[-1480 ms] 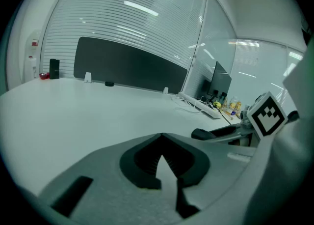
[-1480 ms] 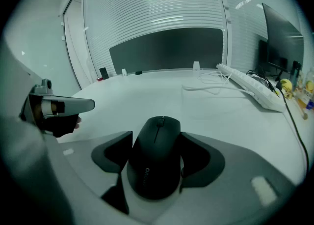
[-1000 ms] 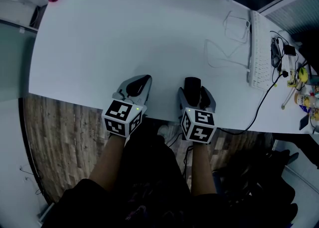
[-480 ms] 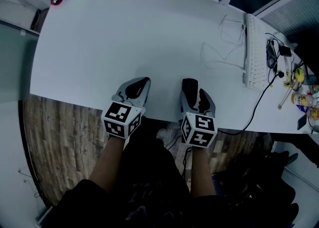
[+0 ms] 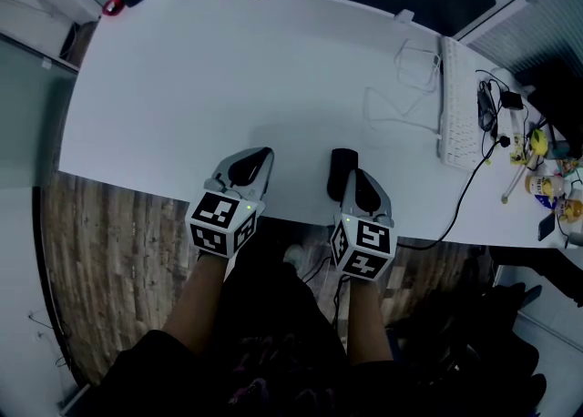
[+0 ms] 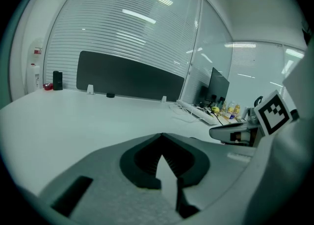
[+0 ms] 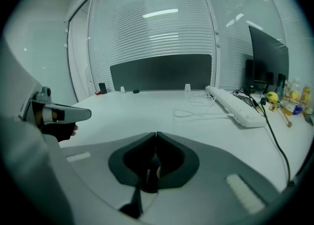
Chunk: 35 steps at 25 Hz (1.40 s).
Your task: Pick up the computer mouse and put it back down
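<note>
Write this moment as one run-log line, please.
mouse: lying on table, near front edge | right gripper: just closed, tips together, not on mouse | left gripper: shut, empty

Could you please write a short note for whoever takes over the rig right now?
Left gripper: shut, empty, above the table's near edge.
Right gripper: jaws have just closed, tips meeting; it appears to grip nothing.
Computer mouse: apparently lying on the table just left of the right gripper's jaws.
Done: unclear whether it was already lifted.
Left: if not, open, grip, lift, set down.
</note>
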Each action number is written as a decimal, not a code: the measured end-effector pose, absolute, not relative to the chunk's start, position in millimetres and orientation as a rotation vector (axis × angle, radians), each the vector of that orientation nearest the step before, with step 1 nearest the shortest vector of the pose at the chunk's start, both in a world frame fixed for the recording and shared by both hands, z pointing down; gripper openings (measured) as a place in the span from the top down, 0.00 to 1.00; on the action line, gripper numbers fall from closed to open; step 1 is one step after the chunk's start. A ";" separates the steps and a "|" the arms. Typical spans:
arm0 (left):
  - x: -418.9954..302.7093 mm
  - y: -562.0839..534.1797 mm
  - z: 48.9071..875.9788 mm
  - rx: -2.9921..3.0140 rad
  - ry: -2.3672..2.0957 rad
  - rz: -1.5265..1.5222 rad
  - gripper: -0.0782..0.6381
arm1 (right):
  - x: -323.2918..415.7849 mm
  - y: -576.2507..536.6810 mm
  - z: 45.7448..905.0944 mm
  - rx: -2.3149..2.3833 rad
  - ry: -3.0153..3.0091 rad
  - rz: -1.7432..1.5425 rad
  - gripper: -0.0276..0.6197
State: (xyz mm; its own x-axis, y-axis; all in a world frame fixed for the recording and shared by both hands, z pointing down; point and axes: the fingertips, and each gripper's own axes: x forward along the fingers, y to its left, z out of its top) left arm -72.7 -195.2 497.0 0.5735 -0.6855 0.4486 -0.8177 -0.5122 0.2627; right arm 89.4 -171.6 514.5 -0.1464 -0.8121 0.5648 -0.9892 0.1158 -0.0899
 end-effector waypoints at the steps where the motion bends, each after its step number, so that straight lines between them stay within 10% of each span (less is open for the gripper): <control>1: -73.4 -194.3 494.7 2.364 -1.211 0.397 0.89 | 89.0 -170.9 511.5 1.754 -2.028 0.638 0.94; 35: -83.2 -144.9 377.9 2.534 -1.341 0.253 0.89 | 85.4 -127.6 387.0 1.867 -2.226 0.410 0.94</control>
